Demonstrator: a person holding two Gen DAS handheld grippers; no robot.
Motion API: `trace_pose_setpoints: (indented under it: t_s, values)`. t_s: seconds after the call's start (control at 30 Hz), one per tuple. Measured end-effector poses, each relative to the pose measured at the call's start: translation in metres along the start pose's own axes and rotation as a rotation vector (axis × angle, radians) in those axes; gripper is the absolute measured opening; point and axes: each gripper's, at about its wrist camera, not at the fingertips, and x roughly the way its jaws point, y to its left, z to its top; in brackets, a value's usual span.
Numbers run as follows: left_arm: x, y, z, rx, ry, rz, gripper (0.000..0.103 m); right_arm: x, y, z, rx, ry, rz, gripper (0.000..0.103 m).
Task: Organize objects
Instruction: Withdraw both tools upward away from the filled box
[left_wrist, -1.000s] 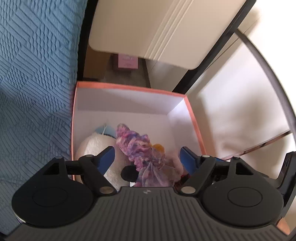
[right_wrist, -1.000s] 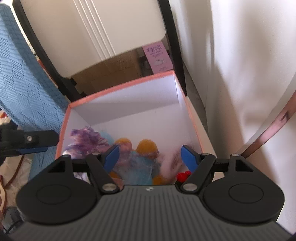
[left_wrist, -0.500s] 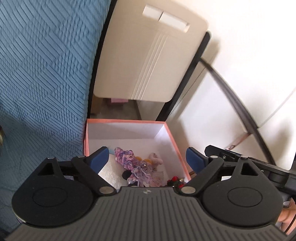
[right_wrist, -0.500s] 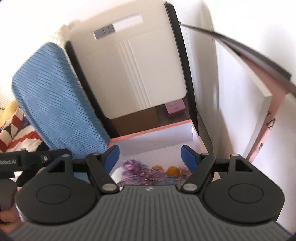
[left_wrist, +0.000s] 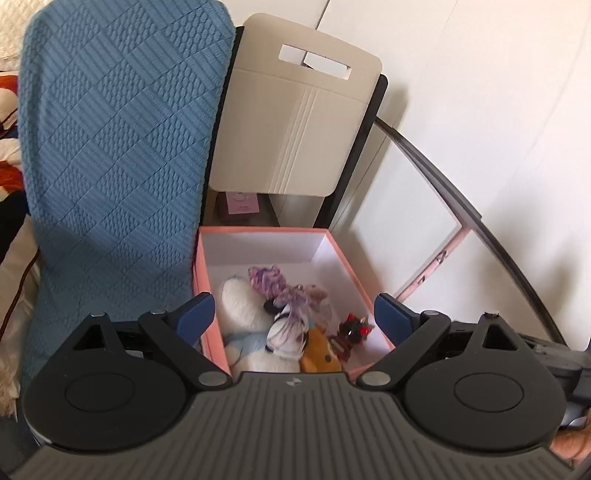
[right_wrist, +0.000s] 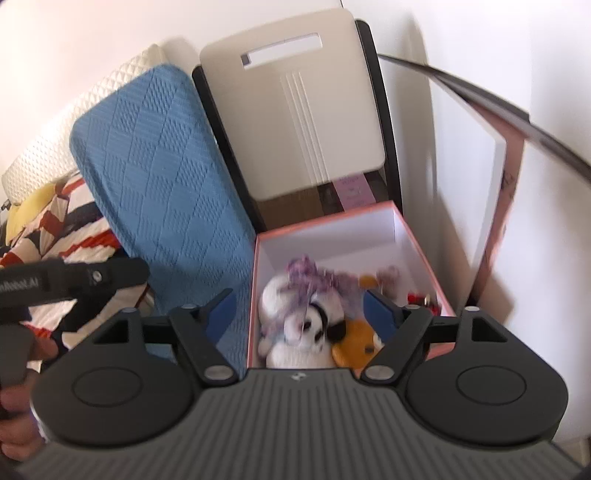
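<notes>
A pink box (left_wrist: 269, 229) with white inner walls stands open on the floor. In it lie a white plush (left_wrist: 243, 310), purple yarn (left_wrist: 273, 282), an orange plush (left_wrist: 319, 356) and a small black and red toy (left_wrist: 352, 328). My left gripper (left_wrist: 293, 308) hangs above the box's near end, open and holding nothing. The right wrist view shows the same box (right_wrist: 332, 218), with a black and white plush (right_wrist: 314, 325) beside the orange plush (right_wrist: 356, 341). Above them, my right gripper (right_wrist: 298, 306) is open with its jaws opening wider, nothing between them.
A blue knitted cushion (left_wrist: 110, 166) leans left of the box. A beige chair back (left_wrist: 295, 129) rises behind it, with a small purple box (left_wrist: 242, 203) underneath. The box's lid (right_wrist: 498, 184) leans on the white wall at right. Striped bedding (right_wrist: 55, 229) lies far left.
Both grippers have risen and drawn back from inside the box, which now looks smaller and further below. Both pairs of jaws stand wider than before.
</notes>
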Motion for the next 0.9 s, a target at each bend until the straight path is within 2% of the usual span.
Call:
trace_pose_setpoints:
  t_s: [0.2,0.4,0.9]
  values:
    - [-0.003,0.012,-0.034,-0.026,0.030,0.001,0.095,0.004,-0.001,-0.036,0.035,0.056,-0.028,0.087]
    - [0.005,0.018,-0.054,-0.038,0.062,0.005,0.095,0.009,0.001,-0.057,0.042,0.097,-0.035,0.087]
    - [0.012,0.019,-0.056,-0.037,0.068,0.028,0.095,0.008,-0.003,-0.062,0.050,0.096,-0.046,0.087]
